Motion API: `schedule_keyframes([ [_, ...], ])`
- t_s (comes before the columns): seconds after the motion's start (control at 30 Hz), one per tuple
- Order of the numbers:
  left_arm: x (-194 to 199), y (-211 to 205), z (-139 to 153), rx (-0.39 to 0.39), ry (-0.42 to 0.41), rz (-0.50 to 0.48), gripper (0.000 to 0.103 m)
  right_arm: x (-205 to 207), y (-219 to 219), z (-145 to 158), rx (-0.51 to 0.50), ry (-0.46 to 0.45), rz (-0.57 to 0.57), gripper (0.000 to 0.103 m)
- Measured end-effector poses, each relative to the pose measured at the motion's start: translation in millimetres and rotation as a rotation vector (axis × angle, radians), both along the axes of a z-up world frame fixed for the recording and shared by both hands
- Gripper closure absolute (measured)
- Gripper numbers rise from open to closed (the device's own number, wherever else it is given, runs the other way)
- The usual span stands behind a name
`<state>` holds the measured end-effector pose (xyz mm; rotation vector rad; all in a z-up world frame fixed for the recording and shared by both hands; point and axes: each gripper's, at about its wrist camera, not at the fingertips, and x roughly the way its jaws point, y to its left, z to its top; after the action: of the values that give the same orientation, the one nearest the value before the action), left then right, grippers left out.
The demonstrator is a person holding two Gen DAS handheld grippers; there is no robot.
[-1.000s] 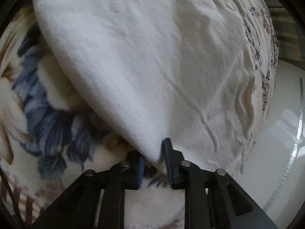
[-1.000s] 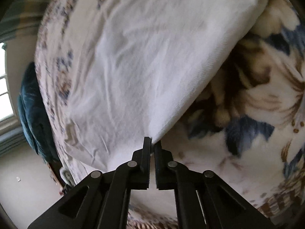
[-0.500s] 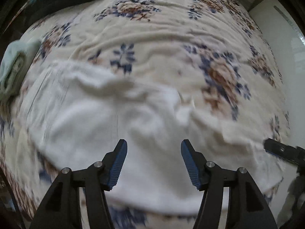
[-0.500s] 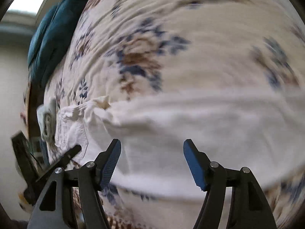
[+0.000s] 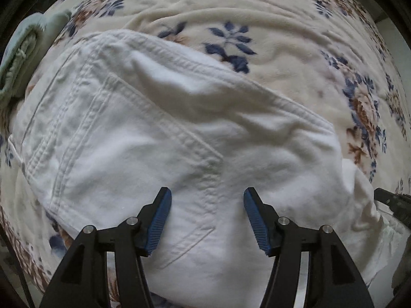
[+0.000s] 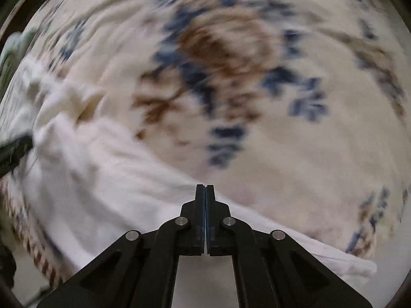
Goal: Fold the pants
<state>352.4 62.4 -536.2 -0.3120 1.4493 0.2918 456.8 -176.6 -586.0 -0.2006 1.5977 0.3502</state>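
Observation:
White pants (image 5: 159,138) lie folded on a floral blanket, seams and a back pocket facing up. My left gripper (image 5: 205,205) is open and empty just above the pocket area. In the blurred right wrist view the pants (image 6: 102,174) run from the left down to the lower right. My right gripper (image 6: 205,192) is shut with its tips together at the far edge of the cloth; no fabric shows between the fingers. The right gripper's tip (image 5: 390,200) shows at the right edge of the left wrist view.
The floral cream, blue and brown blanket (image 5: 295,41) covers the bed all around the pants. A rolled pale green cloth (image 5: 23,51) lies at the far left, beside the pants' waist end. The blanket (image 6: 244,64) fills the right wrist view.
Both grippers let go of the pants' corners and rose over the bed. The left one stays open, now closer to the pants. The right one has closed and swung right.

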Motion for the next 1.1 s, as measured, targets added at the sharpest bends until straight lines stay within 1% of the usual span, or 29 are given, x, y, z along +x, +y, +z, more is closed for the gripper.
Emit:
schedule_keyframes([
  [0.03,-1,0,0,0.001,-0.005,-0.006,0.047,3,-13,1,0.056,0.027,-0.062,0.102],
  [0.1,-1,-2,0,0.013,-0.005,-0.022,0.047,8,-30,-3,0.22,0.141,-0.16,0.101],
  [0.13,-1,-3,-1,0.022,-0.004,-0.03,0.047,10,-31,-3,0.273,0.172,-0.175,0.097],
  [0.17,-3,-4,-2,0.03,-0.002,-0.039,0.047,10,-28,-3,0.289,0.178,-0.155,0.091],
  [0.23,-2,-11,-8,0.048,0.002,-0.051,0.047,10,-10,0,0.256,0.151,-0.048,0.05],
  [0.27,-3,-13,-11,0.061,0.003,-0.061,0.047,9,0,-1,0.235,0.142,-0.001,0.047],
  [0.37,-4,-19,-15,0.083,0.002,-0.075,0.047,16,28,-5,0.209,0.138,0.056,0.047],
  [0.47,-3,-23,-18,0.084,0.004,-0.075,0.046,19,47,-10,0.174,0.147,0.118,0.048],
  [0.5,-3,-24,-19,0.083,0.004,-0.077,0.046,16,50,-14,0.163,0.142,0.14,0.057],
  [0.53,-4,-24,-20,0.082,0.004,-0.079,0.046,12,53,-16,0.159,0.128,0.154,0.075],
  [0.57,-4,-25,-21,0.079,0.003,-0.079,0.046,9,55,-17,0.149,0.118,0.173,0.084],
  [0.6,-4,-26,-21,0.078,0.002,-0.081,0.046,6,55,-16,0.114,0.084,0.185,0.091],
  [0.63,-5,-25,-22,0.078,0.001,-0.084,0.046,3,58,-14,0.105,0.058,0.178,0.094],
  [0.7,-8,-23,-23,0.069,0.001,-0.087,0.046,4,49,-5,0.103,-0.002,0.131,0.097],
  [0.73,-9,-19,-22,0.066,0.0,-0.088,0.046,8,38,-2,0.106,-0.027,0.075,0.098],
  [0.77,-10,-14,-20,0.064,0.0,-0.088,0.046,14,24,-4,0.125,-0.001,0.002,0.099],
  [0.83,-10,-13,-21,0.061,0.0,-0.087,0.046,20,4,-11,0.222,0.101,-0.117,0.098],
  [0.87,-10,-10,-20,0.059,0.0,-0.086,0.046,22,-6,-8,0.278,0.122,-0.167,0.097],
  [0.9,-11,-10,-20,0.055,-0.001,-0.084,0.046,23,-10,-3,0.308,0.125,-0.17,0.094],
  [0.97,-10,-4,-17,0.053,0.0,-0.084,0.046,23,-17,10,0.358,0.123,-0.15,0.089],
  [1.0,-10,-4,-17,0.053,0.001,-0.083,0.046,21,-18,15,0.377,0.121,-0.122,0.08],
  [1.03,-10,-2,-15,0.052,0.002,-0.082,0.046,23,-8,19,0.378,0.128,-0.08,0.067],
  [1.07,-10,-1,-14,0.051,0.003,-0.08,0.046,20,-5,20,0.368,0.137,-0.029,0.062],
  [1.1,-9,-1,-14,0.051,0.004,-0.078,0.046,20,8,18,0.34,0.144,0.003,0.059],
])
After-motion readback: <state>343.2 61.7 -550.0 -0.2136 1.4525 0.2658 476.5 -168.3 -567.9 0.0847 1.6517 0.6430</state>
